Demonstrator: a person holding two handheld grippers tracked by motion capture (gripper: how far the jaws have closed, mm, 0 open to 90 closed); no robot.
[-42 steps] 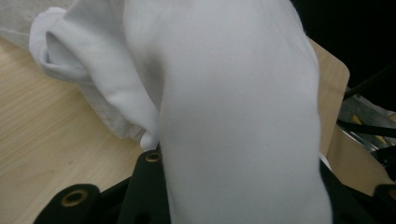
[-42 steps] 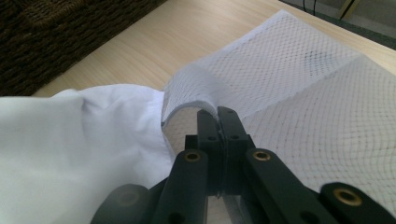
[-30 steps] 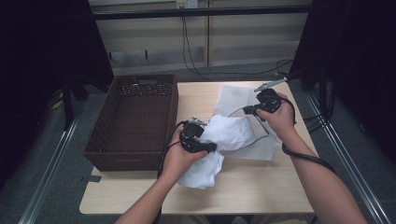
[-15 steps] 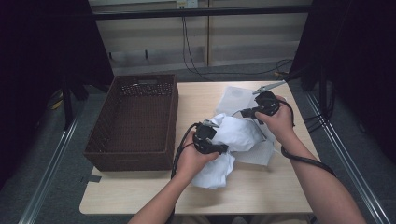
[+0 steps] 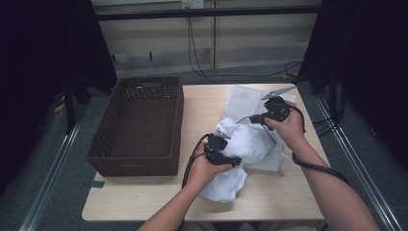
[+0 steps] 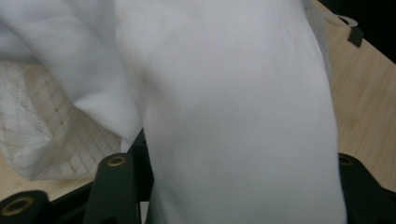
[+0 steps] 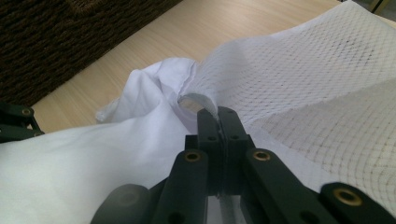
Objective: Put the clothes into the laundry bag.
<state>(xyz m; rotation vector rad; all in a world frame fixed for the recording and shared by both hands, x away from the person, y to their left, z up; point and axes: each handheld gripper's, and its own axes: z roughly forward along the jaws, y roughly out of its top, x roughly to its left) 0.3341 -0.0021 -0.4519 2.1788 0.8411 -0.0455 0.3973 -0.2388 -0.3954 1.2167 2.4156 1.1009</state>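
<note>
A white cloth (image 5: 245, 144) lies bunched on the table, partly over a white mesh bag (image 5: 243, 98). My left gripper (image 5: 235, 161) reaches into the cloth from the left. Its jaws have just been opening and stand wide, with the cloth (image 6: 233, 116) draped between them and a dark gap beside the left jaw. The mesh bag (image 6: 56, 135) shows beneath. My right gripper (image 5: 252, 117) is shut on the hemmed edge of the mesh bag (image 7: 317, 84), right beside the cloth (image 7: 93, 158); its jaws (image 7: 217, 116) meet on the rim.
A dark woven basket (image 5: 139, 120) stands on the table's left half, close to my left hand. Bare wood (image 5: 202, 106) runs between basket and bag. Black cables trail from both grippers. The table's right edge lies just past my right hand.
My left hand has moved right and down into the cloth, and the bunch has settled onto the table. My right hand has stayed put on the bag's edge.
</note>
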